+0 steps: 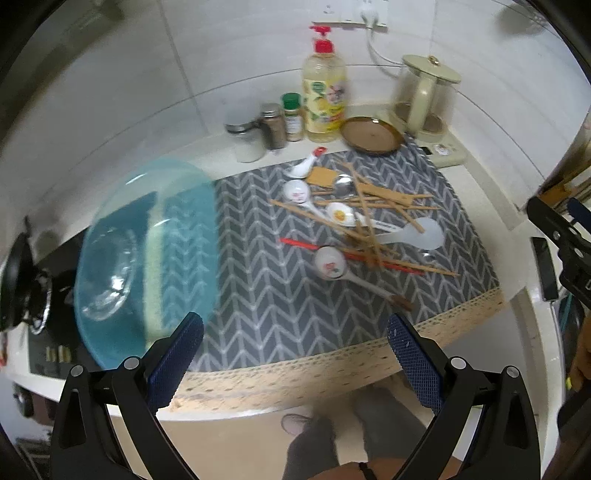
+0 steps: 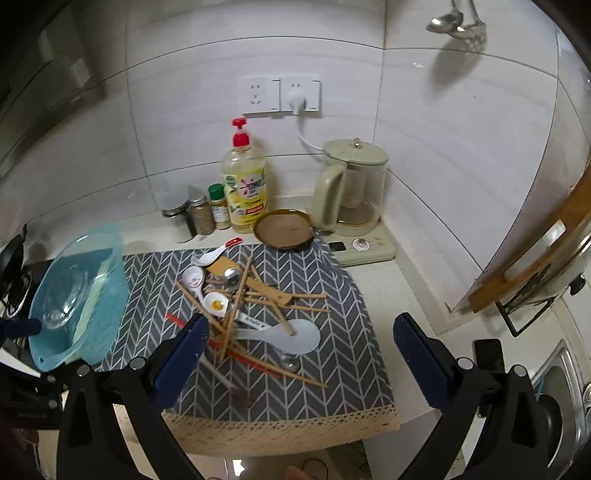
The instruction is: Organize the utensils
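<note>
Both tools spread, empty: left tool [image 1: 295, 354] with blue bowl [image 1: 147, 258] ahead-left and utensil pile [image 1: 362, 225] ahead-right on chevron mat [image 1: 258, 288]; only the right tool [image 2: 301, 350] view shows wall sockets [image 2: 279, 96].

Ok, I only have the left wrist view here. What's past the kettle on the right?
Observer: A steel sink sits at the counter's right end, beyond the kettle.
Operator: Anything on the wall up there?
Observer: Two metal ladles hang high on the tiles.
Operator: And my right gripper, open or shut?
Observer: The right gripper is open, hovering over the utensil pile.
</note>
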The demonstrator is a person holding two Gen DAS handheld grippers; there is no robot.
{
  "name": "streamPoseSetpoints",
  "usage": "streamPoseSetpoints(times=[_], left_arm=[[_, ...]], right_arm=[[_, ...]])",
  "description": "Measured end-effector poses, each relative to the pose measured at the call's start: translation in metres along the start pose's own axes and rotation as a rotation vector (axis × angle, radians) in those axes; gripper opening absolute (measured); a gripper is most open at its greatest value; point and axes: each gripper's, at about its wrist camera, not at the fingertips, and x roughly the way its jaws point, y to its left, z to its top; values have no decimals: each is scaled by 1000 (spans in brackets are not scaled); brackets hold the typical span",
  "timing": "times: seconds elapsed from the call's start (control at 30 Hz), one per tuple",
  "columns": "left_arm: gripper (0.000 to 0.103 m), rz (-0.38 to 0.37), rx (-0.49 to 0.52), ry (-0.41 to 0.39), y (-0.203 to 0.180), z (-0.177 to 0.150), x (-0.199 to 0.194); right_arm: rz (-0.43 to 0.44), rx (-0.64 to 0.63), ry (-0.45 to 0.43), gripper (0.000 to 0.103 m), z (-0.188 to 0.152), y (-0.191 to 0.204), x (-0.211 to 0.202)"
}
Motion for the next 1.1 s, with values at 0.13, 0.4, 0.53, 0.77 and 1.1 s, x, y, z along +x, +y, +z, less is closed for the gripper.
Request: streamPoseSetpoints(times=[0.13, 0.4, 0.53, 0.77, 1.1], left_arm=[[99, 17, 12, -39, -19, 14, 14], [99, 121, -118, -153, -48, 48, 59], [99, 65, -173, -198, -49, 60, 78], [98, 0, -143, -60, -62, 80, 148], [71, -41, -310, 110, -21, 76, 229]], right_arm=[[37, -14, -69, 97, 9, -19, 16], [196, -61, -125, 97, 23, -54, 74], [267, -52, -24, 97, 28, -65, 118], [195, -67, 100, 97, 10, -72, 168], [192, 4, 179, 83, -11, -72, 193]])
